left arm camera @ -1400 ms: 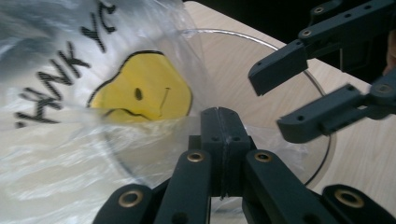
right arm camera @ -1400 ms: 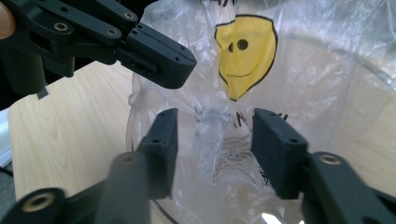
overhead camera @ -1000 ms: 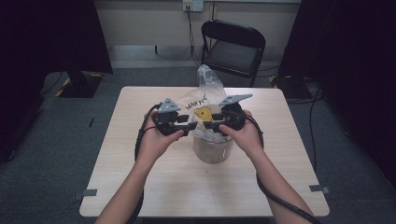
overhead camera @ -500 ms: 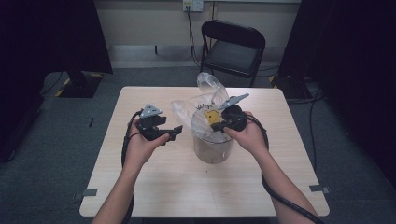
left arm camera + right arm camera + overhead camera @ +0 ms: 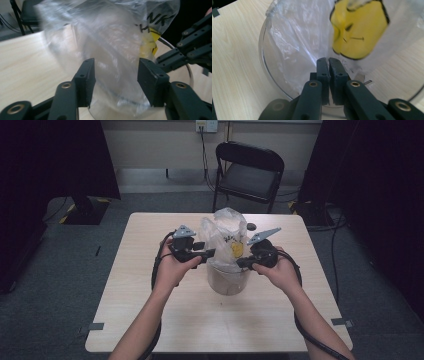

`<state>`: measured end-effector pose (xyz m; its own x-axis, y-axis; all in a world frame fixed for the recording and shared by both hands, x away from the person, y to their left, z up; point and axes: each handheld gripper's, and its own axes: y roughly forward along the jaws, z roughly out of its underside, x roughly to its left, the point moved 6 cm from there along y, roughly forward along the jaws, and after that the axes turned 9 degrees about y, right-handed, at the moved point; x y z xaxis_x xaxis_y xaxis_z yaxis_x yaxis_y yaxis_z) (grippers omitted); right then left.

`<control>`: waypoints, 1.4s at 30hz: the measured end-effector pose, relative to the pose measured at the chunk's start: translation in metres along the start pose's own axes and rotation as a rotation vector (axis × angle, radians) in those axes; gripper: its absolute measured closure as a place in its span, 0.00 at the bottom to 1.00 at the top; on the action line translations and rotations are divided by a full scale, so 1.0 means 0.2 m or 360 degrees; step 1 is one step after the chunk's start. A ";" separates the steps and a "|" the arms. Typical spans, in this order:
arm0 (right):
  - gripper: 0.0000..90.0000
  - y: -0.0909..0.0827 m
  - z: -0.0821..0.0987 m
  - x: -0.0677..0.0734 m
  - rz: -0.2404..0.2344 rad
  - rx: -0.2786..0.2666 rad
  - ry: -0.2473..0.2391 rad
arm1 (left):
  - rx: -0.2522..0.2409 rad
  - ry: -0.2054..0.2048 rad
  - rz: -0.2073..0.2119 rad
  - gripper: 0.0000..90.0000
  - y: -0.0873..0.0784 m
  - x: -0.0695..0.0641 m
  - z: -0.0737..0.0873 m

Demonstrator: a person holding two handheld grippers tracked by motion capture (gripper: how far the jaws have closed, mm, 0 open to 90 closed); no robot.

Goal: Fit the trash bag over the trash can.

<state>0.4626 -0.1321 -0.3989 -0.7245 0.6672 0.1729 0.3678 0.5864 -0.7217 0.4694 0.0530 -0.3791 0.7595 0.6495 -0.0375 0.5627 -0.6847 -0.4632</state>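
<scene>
A clear plastic bag (image 5: pixel 227 232) with a yellow face print (image 5: pixel 359 30) and black letters stands out of a clear round container (image 5: pixel 227 282) at the table's middle. My left gripper (image 5: pixel 210 253) is at the bag's left side. Its jaws have just been closing and still stand apart, with a puffed fold of the bag (image 5: pixel 112 37) between the pads (image 5: pixel 87 77). My right gripper (image 5: pixel 240 263) is at the bag's right side above the container's rim (image 5: pixel 265 67). The right gripper (image 5: pixel 328 60) is shut on the bag's film.
The light wood table (image 5: pixel 150 320) has bare surface all around the container. A small dark object (image 5: pixel 251 226) lies behind the bag. A black folding chair (image 5: pixel 250 172) stands past the far edge. Cables trail from both grippers toward me.
The left gripper drew away to the left with wider jaws, then came back to the bag's left side. The right gripper stayed at the bag. The bag stands taller and fuller.
</scene>
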 end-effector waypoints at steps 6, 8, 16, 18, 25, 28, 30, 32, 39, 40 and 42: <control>0.89 -0.01 0.03 -0.01 -0.0033 -0.0058 0.0030 | 0.0066 0.0095 0.0030 0.77 0.06 -0.05 -0.01; 0.83 -0.02 0.02 -0.01 -0.0024 -0.0102 0.0027 | 0.0091 0.0148 0.0029 0.84 0.07 -0.07 -0.02; 0.51 -0.13 -0.09 0.00 0.0006 -0.0376 0.0093 | 0.0118 0.0290 0.0105 0.92 0.13 -0.19 -0.04; 0.47 -0.15 -0.12 -0.01 0.0015 -0.0438 0.0150 | 0.0118 0.0303 0.0113 0.92 0.14 -0.21 -0.04; 0.32 -0.23 -0.15 -0.06 -0.0013 -0.0613 0.0302 | 0.0109 0.0381 0.0132 0.92 0.14 -0.29 -0.06; 0.39 -0.26 -0.15 -0.09 0.0012 -0.0643 0.0349 | 0.0107 0.0385 0.0154 0.92 0.15 -0.31 -0.06; 0.51 -0.26 -0.13 -0.10 0.0037 -0.0603 0.0355 | 0.0101 0.0374 0.0169 0.92 0.16 -0.33 -0.06; 0.60 -0.25 -0.11 -0.12 0.0076 -0.0555 0.0345 | 0.0104 0.0382 0.0179 0.90 0.16 -0.34 -0.05; 0.80 -0.15 -0.05 -0.16 0.0121 -0.0392 0.0321 | 0.0020 0.0370 0.0149 0.49 0.07 -0.35 -0.09; 0.82 -0.15 -0.04 -0.17 0.0121 -0.0386 0.0314 | 0.0010 0.0362 0.0138 0.48 0.05 -0.35 -0.10; 0.84 -0.14 -0.03 -0.18 0.0128 -0.0373 0.0316 | 0.0028 0.0389 0.0070 0.45 0.00 -0.31 -0.10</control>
<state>0.4815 -0.1688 -0.3812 -0.5681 0.7789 0.2657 0.5604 0.6026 -0.5683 0.4282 0.0061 -0.3591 0.8408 0.5184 0.1561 0.5231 -0.7036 -0.4810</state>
